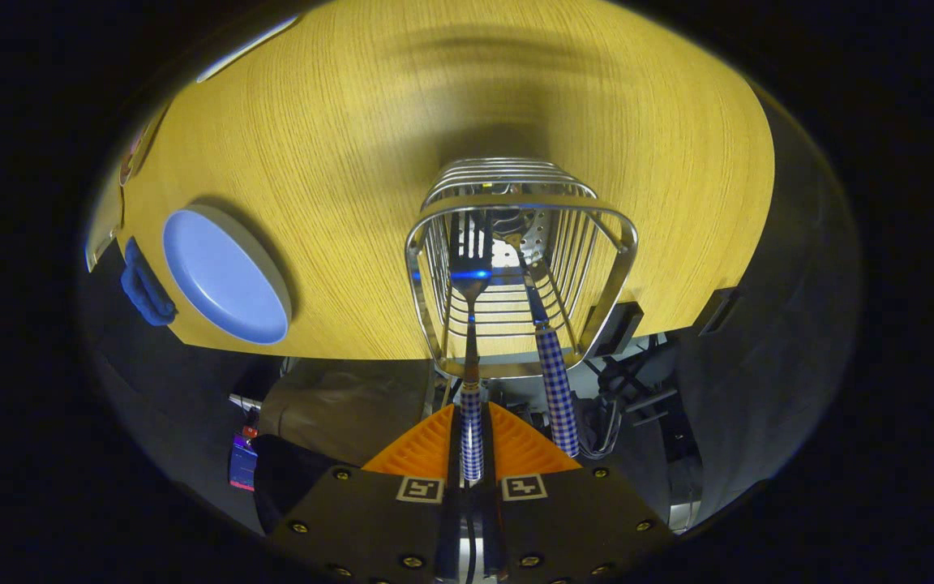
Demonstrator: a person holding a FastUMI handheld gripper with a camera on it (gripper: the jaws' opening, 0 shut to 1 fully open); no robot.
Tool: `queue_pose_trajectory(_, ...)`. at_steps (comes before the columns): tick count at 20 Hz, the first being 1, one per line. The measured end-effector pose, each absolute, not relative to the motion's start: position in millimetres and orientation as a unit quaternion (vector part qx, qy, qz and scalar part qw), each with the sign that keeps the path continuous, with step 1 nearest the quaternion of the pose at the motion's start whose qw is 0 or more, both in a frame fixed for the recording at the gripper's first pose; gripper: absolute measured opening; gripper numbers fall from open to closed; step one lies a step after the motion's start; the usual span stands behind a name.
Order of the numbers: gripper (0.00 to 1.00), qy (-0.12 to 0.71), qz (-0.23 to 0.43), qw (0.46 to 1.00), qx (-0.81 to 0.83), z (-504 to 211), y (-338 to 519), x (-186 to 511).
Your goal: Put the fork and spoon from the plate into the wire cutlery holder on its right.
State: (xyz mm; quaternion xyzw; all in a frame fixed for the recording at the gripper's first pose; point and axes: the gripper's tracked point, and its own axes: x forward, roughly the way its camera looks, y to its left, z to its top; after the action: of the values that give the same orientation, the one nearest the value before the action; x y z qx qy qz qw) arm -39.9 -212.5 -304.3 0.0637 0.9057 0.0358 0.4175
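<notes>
Wood-grain surface (337, 138): one plate (224, 276) at left, one wire cutlery holder (520, 268) at centre, containing one spoon (552, 365). Gripper (472, 442) jaws closed on one fork (471, 324), tines inside holder.

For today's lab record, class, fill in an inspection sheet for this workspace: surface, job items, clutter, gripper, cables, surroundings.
Surface: yellow wood-grain table, bare around the items.
Job's things: fork held by its checked handle, tines inside the wire cutlery holder; spoon already leaning in the holder, handle sticking out; blue plate left of the holder, nothing on it.
Clutter: blue cloth-like item at the table edge beside the plate.
Gripper: gripper fingers shut on the fork handle.
Cables: dark cables below the table edge.
Surroundings: dark booth; grey bag-like bundle below the table.
</notes>
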Motion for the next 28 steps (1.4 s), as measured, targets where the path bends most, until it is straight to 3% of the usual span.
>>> queue_pose_trajectory(21, 0.12, 0.87, 0.056, 0.483, 0.083, -259.7, -226.5, -30.4)
queue_pose_trajectory(24, 0.11, 0.842, 0.073, 0.527, 0.095, -243.2, -223.6, -33.5)
queue_pose_trajectory(28, 0.12, 0.77, 0.117, 0.623, 0.073, -215.5, -198.8, -56.9)
